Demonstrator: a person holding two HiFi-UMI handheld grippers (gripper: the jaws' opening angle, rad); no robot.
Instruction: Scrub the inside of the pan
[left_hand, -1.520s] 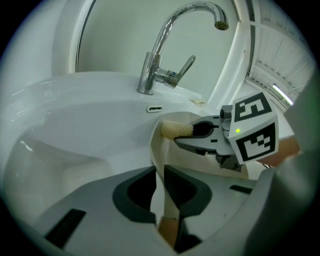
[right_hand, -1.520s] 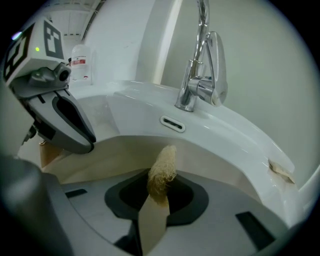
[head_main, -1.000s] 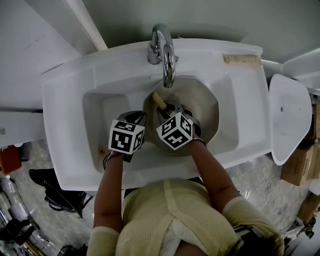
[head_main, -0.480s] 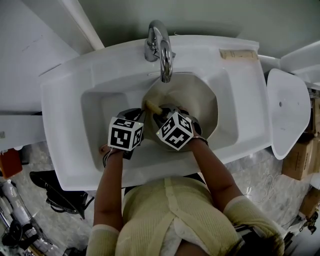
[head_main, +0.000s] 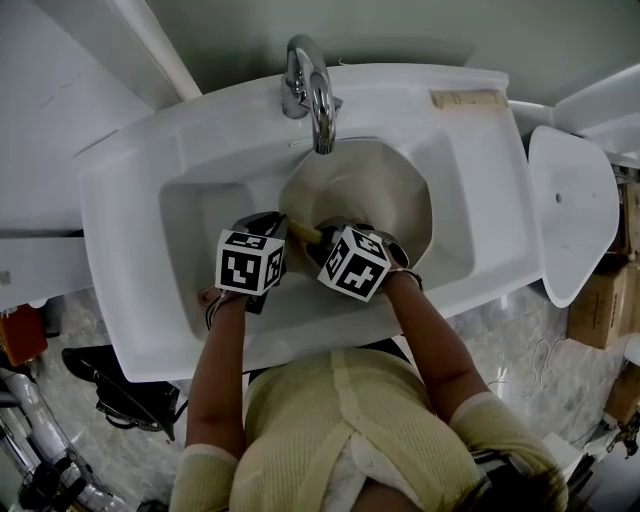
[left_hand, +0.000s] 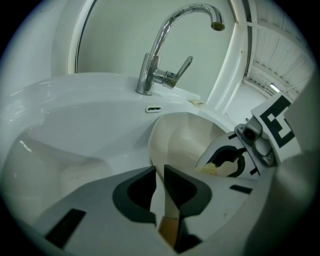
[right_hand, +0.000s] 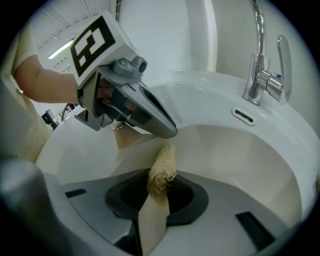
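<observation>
The cream pan sits in the white sink under the faucet. Its handle runs back from the near-left rim, the bowl lying ahead toward the faucet. The left hand-held gripper is clamped on that handle, jaws pressed to its flat sides. The right hand-held gripper is closed on the flat stem of a scrubber. The scrubber's long axis follows the jaws, its fibrous end pointing forward over the pan's inner wall and ending just beneath the left hand-held gripper's tips. Contact with the wall cannot be made out.
</observation>
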